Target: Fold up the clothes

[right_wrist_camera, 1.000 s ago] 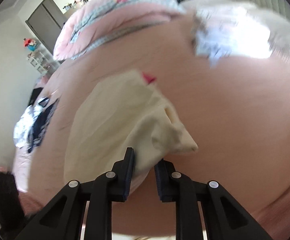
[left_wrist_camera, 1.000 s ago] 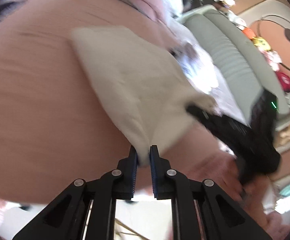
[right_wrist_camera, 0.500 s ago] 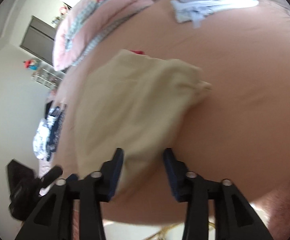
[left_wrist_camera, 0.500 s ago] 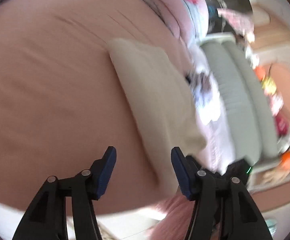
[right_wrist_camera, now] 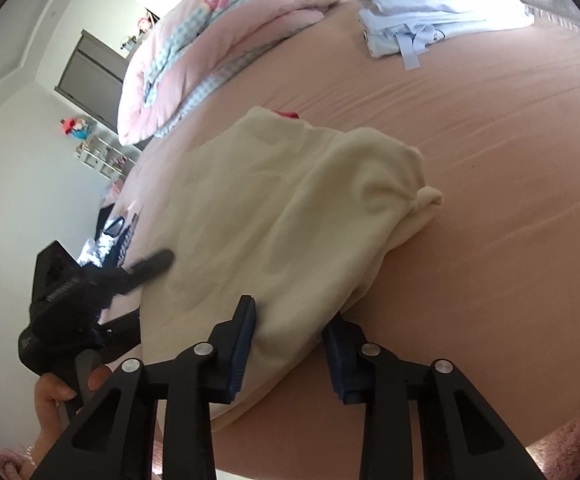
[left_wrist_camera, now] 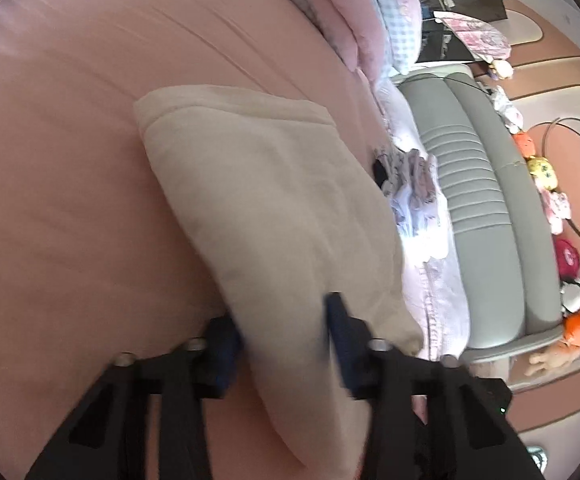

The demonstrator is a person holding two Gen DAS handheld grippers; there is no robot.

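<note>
A cream garment (left_wrist_camera: 273,200) lies folded on the pink bed sheet (left_wrist_camera: 69,200). In the left wrist view my left gripper (left_wrist_camera: 283,322) is open, its blurred fingers standing either side of the garment's near end. The right wrist view shows the same cream garment (right_wrist_camera: 281,216) with a gathered cuff at its right edge. My right gripper (right_wrist_camera: 290,328) is open too, with the garment's near edge lying between its fingers. One finger (right_wrist_camera: 151,265) of the left gripper rests over the garment's left side, and a hand (right_wrist_camera: 53,394) holds that tool.
A stack of folded pale clothes (right_wrist_camera: 430,4) sits at the far right of the bed. A pink checked quilt (right_wrist_camera: 209,40) lies at the head. A dark patterned garment (right_wrist_camera: 117,236) lies at the left. A grey padded bench (left_wrist_camera: 486,208) with plush toys (left_wrist_camera: 542,168) flanks the bed.
Both grippers were shut on the garment's corner a second ago; they have let go and opened. The garment now lies flat and folded, and both grippers have slid back around its near edge.
</note>
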